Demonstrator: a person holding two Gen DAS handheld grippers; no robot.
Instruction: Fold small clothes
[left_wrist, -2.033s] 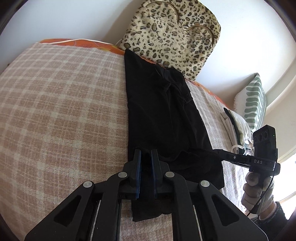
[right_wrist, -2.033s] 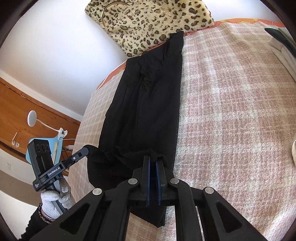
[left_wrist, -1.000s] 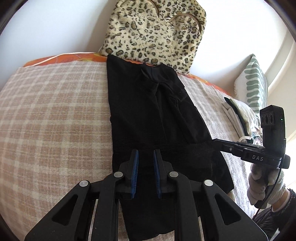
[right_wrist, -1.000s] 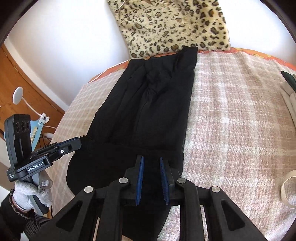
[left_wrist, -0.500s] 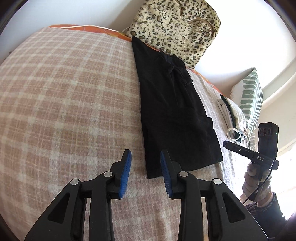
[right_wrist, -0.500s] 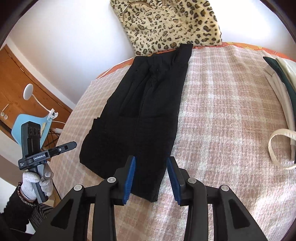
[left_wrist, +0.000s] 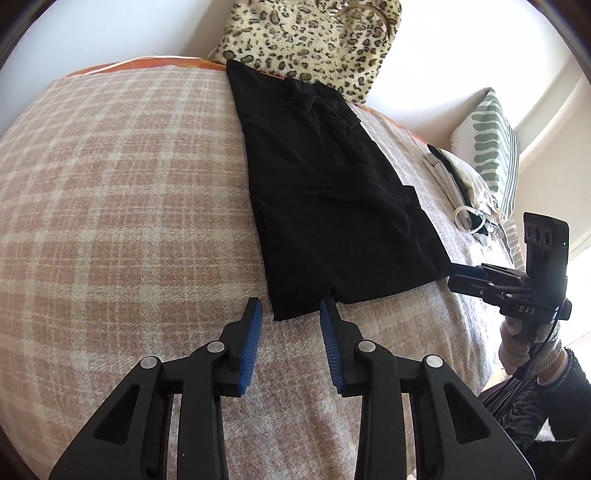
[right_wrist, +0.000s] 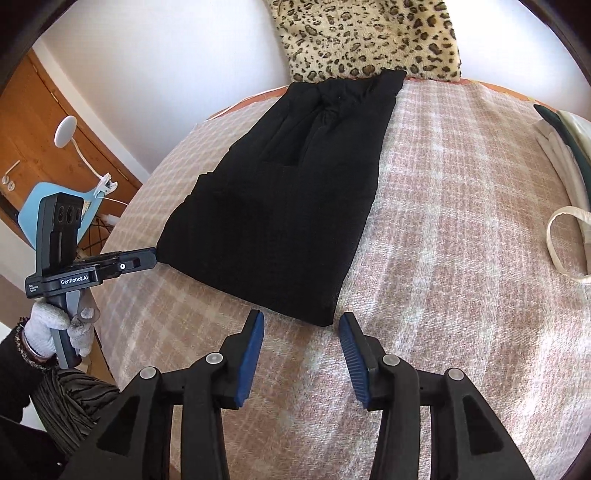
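A black garment (left_wrist: 332, 206) lies folded flat on the pink plaid blanket (left_wrist: 110, 184), running from the leopard-print pillow towards me. My left gripper (left_wrist: 291, 306) is open just short of the garment's near corner, and its blue pads touch nothing. In the right wrist view the same garment (right_wrist: 280, 206) ends in front of my right gripper (right_wrist: 301, 315). Its jaws are opening, with only the cloth's near corner showing between the tips, unpressed. Each view shows the other gripper at the garment's opposite near corner: the right gripper (left_wrist: 452, 275), the left gripper (right_wrist: 151, 258).
A leopard-print pillow (right_wrist: 369, 37) leans on the wall at the far end. A green-striped cushion (left_wrist: 491, 147) and a pile of white and green fabrics (left_wrist: 454, 177) with a white strap loop (right_wrist: 557, 236) lie to the right. Off the bed's left side are a blue chair (right_wrist: 37, 199) and a wooden door.
Both grippers let go of the garment's near edge, opened wider and drew back towards me. The garment now lies folded and flat, free of both.
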